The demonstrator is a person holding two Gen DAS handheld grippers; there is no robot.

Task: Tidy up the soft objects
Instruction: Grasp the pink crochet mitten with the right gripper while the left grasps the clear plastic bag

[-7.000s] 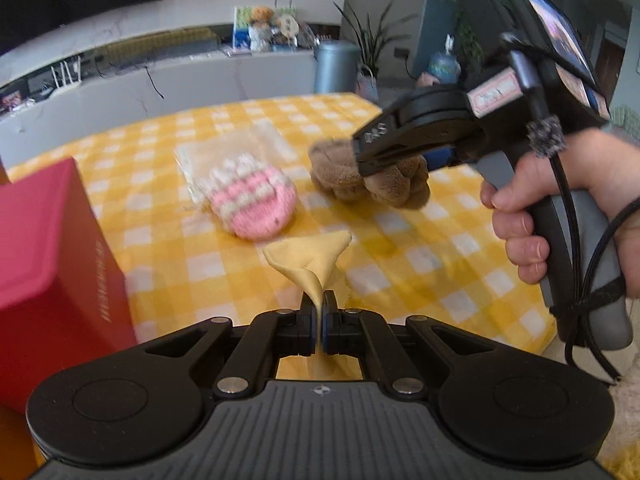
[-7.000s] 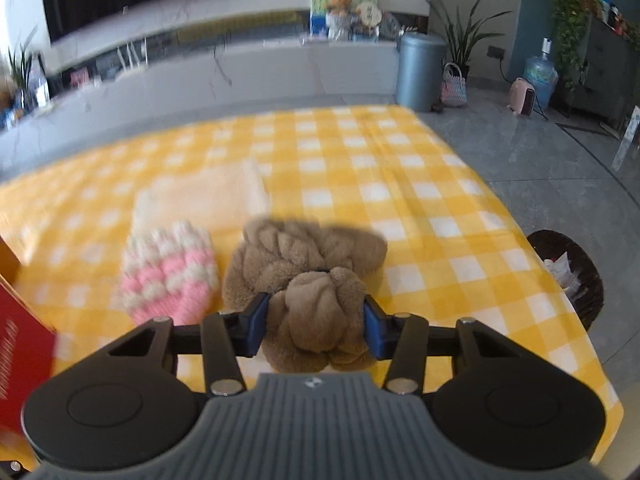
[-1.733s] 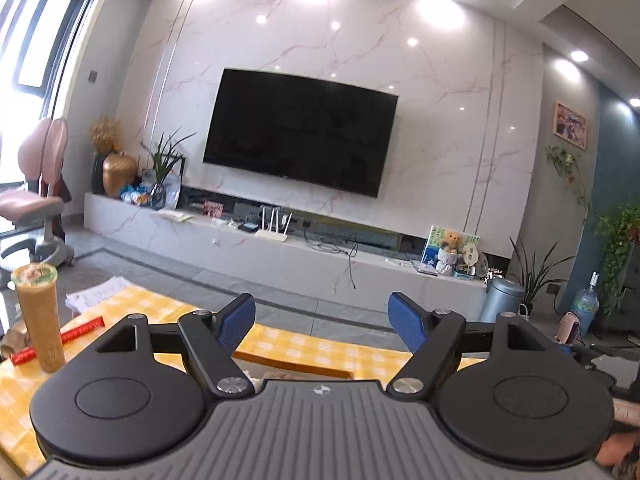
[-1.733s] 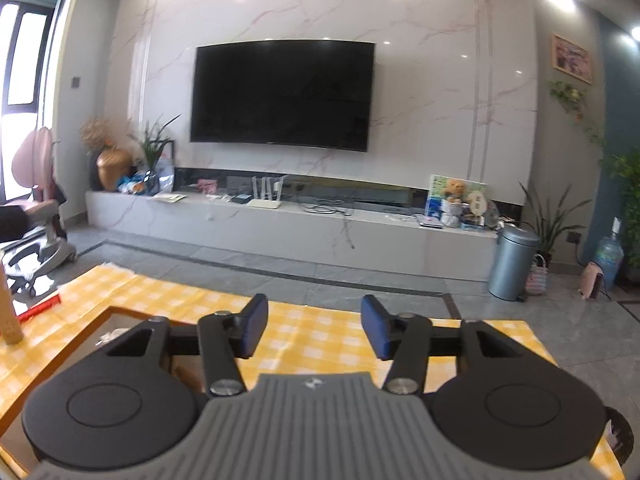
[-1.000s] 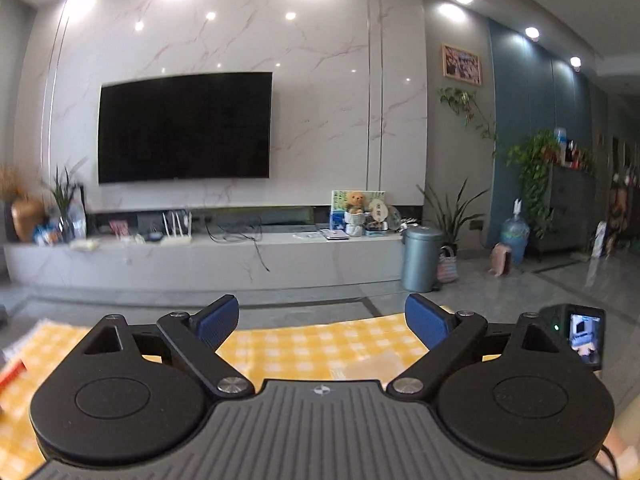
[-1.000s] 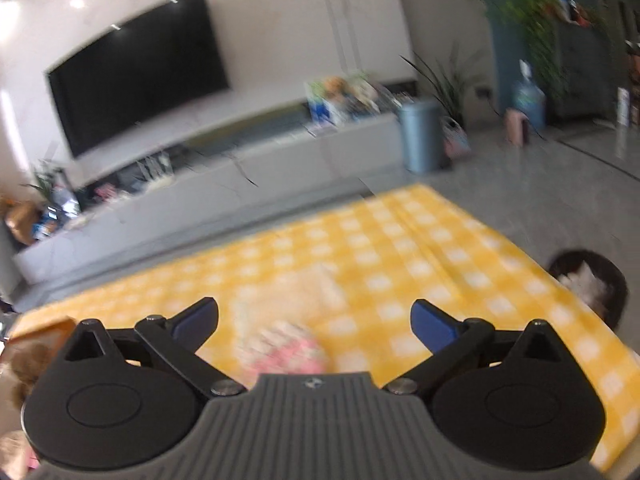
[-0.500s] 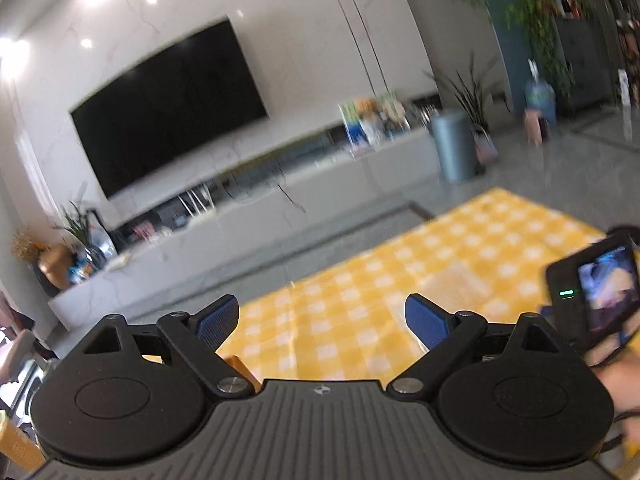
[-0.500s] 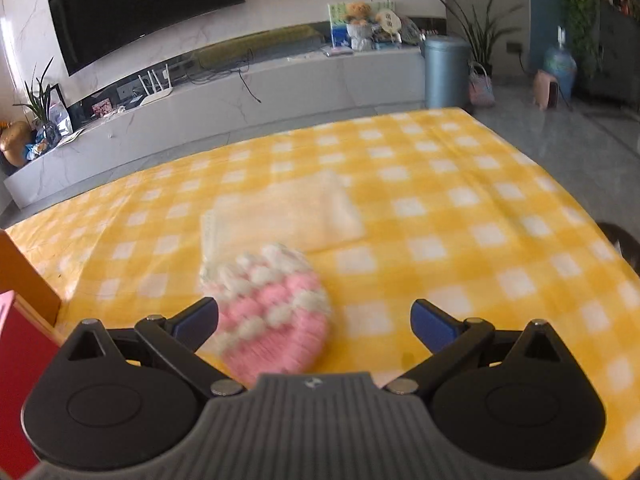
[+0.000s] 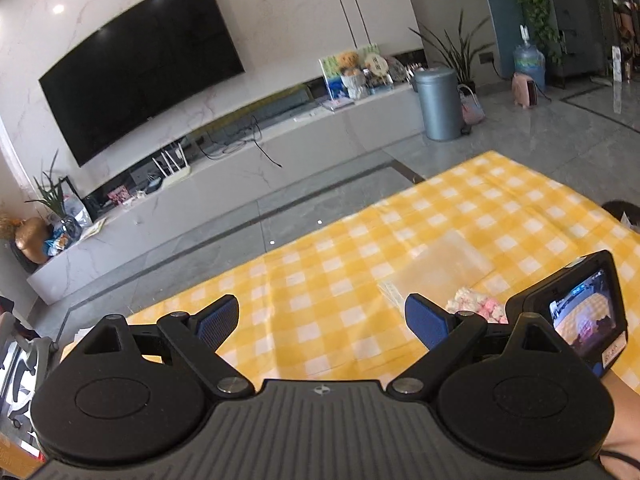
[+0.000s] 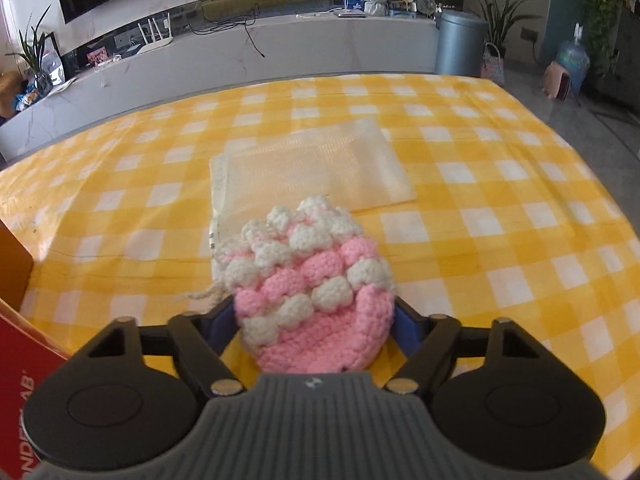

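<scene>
A pink and white crocheted pouch [image 10: 310, 288] lies on the yellow checked tablecloth [image 10: 500, 200], overlapping a flat translucent mesh bag [image 10: 312, 168]. My right gripper [image 10: 314, 314] is open, its jaws reaching around both sides of the pouch near the table surface. My left gripper [image 9: 322, 318] is open and empty, held above the tablecloth [image 9: 344, 264]. In the left wrist view the pouch [image 9: 476, 306] and mesh bag [image 9: 444, 268] show at the right, partly hidden behind the right gripper's body and screen.
A red box [image 10: 24, 400] with an orange inner wall stands at the table's left edge. A grey bin [image 10: 460, 42] and a TV bench [image 10: 240, 52] stand beyond the table. A dark basket [image 9: 624, 210] sits on the floor at the right.
Both grippers have tilted down from the TV wall to the table. The right gripper has moved forward and down so its open jaws now flank the pink pouch.
</scene>
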